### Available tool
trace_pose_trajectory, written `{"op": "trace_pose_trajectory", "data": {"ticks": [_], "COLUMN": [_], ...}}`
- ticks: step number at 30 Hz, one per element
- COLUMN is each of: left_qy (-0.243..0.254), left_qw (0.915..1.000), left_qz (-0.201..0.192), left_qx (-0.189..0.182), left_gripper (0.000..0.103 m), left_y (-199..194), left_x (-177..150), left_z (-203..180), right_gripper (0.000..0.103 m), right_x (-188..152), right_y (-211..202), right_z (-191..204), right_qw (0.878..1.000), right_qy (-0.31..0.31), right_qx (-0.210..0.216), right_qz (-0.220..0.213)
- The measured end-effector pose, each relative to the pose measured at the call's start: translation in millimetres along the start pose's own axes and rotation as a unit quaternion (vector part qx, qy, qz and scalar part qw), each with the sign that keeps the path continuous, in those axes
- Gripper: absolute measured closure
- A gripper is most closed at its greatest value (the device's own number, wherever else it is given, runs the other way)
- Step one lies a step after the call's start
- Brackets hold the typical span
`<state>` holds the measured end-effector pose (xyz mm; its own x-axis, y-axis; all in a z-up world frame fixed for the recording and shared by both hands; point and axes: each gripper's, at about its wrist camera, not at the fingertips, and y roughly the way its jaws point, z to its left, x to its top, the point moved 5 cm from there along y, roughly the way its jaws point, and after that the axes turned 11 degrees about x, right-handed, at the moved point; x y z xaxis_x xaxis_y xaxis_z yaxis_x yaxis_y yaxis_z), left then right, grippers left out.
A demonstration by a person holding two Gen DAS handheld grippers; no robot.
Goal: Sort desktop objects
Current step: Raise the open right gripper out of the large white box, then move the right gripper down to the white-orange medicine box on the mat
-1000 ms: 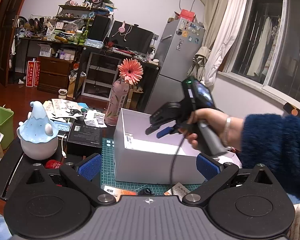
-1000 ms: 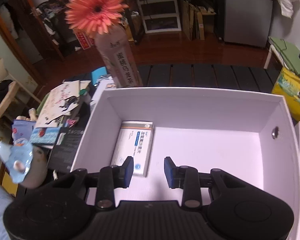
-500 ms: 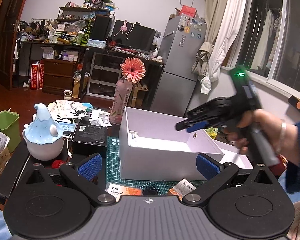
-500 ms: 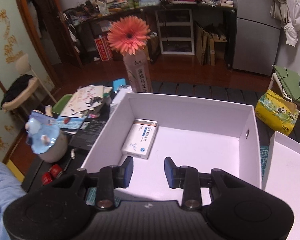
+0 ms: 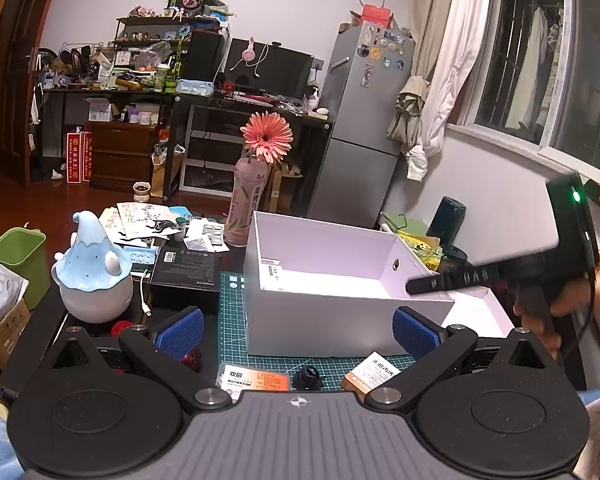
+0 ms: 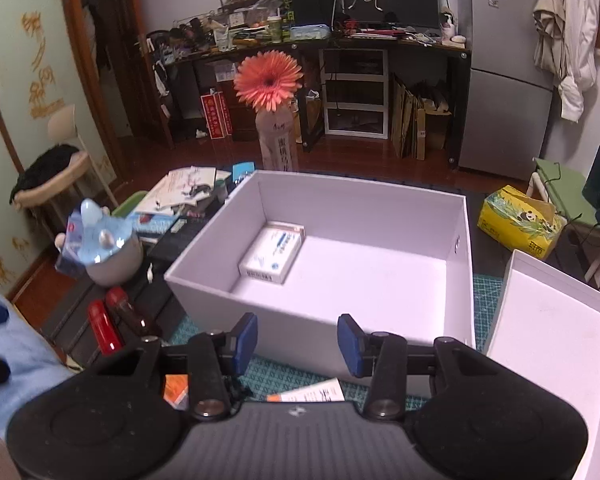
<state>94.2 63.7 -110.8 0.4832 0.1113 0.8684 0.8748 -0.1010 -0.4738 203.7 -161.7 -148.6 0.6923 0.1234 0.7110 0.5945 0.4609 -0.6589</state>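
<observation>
One medicine box sits in the white box, your R gripper just widened empty and L gripper wide, so next grab the cards in front of it

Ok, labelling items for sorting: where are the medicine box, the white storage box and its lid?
medicine box (image 6: pixel 271 255), right wrist view, top face.
white storage box (image 6: pixel 316 312), right wrist view, near wall.
lid (image 6: pixel 548 344), right wrist view, inner floor.

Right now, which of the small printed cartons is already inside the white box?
The white-and-blue carton, lying flat on the white box floor by its left wall. The orange-striped one and the brown-edged one lie outside on the green mat.
</observation>
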Motion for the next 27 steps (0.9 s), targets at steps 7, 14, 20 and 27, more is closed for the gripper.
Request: {"op": "trace_pose_trajectory", "data": {"ticks": [7, 14, 20, 27], "left_qy": [0.002, 0.007, 0.008, 0.013], "left_qw": [1.0, 0.9999, 0.9998, 0.9996], "left_qz": [0.003, 0.007, 0.012, 0.019], "left_qx": [0.005, 0.008, 0.011, 0.017], "left_gripper": [0.001, 0.001, 0.001, 0.001], "left_y": [0, 1, 3, 6], "left_x": [0, 0, 0, -1], "left_z": [0, -2, -3, -5], "right_gripper": [0.059, 0.05, 0.05, 0.045], "right_x": [-31, -47, -59, -70], "right_y": [6, 9, 13, 16], "right_z": [10, 13, 13, 10], "right_qw": [1.0, 1.0, 0.999, 0.999], "right_qy": [-0.025, -0.029, -0.031, -0.027], "right_qx": [-0.004, -0.01, -0.006, -0.002], "right_qz": [0.011, 0.003, 0.011, 0.017]}}
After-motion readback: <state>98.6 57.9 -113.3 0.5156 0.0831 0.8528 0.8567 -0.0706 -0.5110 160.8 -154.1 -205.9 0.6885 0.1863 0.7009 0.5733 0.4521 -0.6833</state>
